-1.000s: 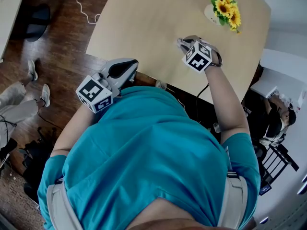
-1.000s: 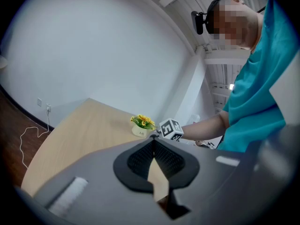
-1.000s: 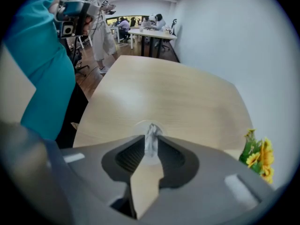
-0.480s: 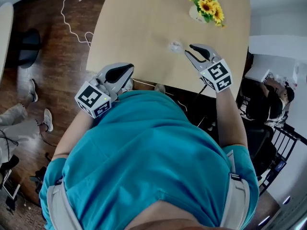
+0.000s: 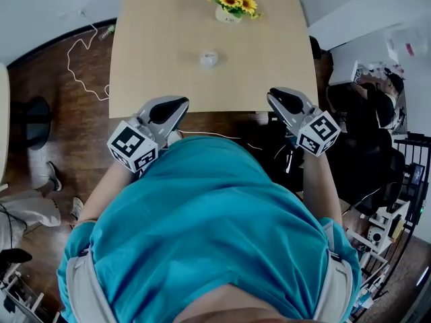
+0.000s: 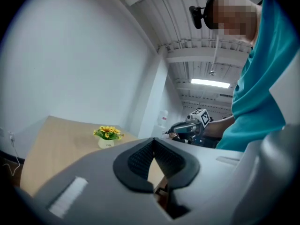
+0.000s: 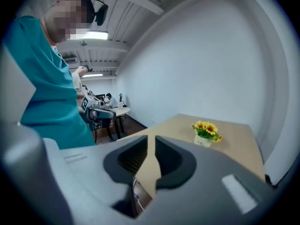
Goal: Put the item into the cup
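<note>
A small pale cup (image 5: 209, 58) stands alone in the middle of the light wooden table (image 5: 155, 39); what is inside it is too small to tell. Both grippers hang at the table's near edge, well short of the cup. My left gripper (image 5: 176, 103) (image 6: 153, 142) has its pads touching at the tips, with nothing held. My right gripper (image 5: 275, 97) (image 7: 151, 143) shows a narrow gap between its pads; its jaws are closing and nothing is between them. Each gripper is in the other's view: the right gripper (image 6: 186, 127) and the left gripper (image 7: 100, 113).
A pot of sunflowers (image 5: 231, 4) (image 6: 108, 135) (image 7: 205, 132) stands at the table's far edge, beyond the cup. A white cable (image 5: 82, 40) lies on the dark wooden floor at the left. Another person (image 5: 377, 96) sits at a desk to the right.
My right gripper has drawn back from over the table, where the cup stands, to the near edge. The cup stays on the table. The left gripper has hardly moved.
</note>
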Available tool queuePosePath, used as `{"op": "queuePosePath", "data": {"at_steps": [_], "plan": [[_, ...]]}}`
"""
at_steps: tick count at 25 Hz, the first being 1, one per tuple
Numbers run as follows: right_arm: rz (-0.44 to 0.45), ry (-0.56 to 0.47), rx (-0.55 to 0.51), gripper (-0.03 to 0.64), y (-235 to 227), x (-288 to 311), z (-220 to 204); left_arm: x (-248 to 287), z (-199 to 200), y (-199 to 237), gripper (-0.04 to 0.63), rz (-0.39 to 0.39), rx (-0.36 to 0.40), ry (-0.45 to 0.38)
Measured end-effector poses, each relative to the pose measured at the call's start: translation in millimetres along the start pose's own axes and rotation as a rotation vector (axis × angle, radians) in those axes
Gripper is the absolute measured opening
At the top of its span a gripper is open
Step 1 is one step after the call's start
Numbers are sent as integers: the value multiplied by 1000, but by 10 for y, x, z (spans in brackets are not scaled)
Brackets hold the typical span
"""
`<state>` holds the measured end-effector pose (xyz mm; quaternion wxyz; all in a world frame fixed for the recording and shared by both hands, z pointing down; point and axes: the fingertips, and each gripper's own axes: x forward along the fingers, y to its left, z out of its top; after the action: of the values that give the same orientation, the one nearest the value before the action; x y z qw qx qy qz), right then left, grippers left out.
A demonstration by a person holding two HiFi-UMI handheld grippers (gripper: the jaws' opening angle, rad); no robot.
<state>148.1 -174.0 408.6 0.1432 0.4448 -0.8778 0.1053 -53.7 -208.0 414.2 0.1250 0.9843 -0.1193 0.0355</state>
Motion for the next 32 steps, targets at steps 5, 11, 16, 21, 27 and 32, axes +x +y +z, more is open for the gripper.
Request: {"op": "queuePosePath", "data": {"at_steps": [5, 11, 16, 21, 27, 32], "plan": [[37, -84, 4, 43, 214, -986, -302, 186, -39, -968, 2, 48, 21, -7], [147, -151, 65, 38, 579, -2012, -668, 201, -189, -2195, 2, 157, -43, -15], [210, -197, 87, 35, 1003, -2463, -811, -166, -74, -2890, 2, 238, 50, -36], [212, -237, 104, 35, 1466, -2651, -780, -613, -71, -3179, 2, 276, 80, -63], [146, -247, 138, 33, 2069, -2513, -740, -1323, -191, -3284, 2, 252, 97, -77], [58, -306, 224, 0, 2448, -2355, -582, -1871, -342, -3181, 2, 226, 89, -54]]}}
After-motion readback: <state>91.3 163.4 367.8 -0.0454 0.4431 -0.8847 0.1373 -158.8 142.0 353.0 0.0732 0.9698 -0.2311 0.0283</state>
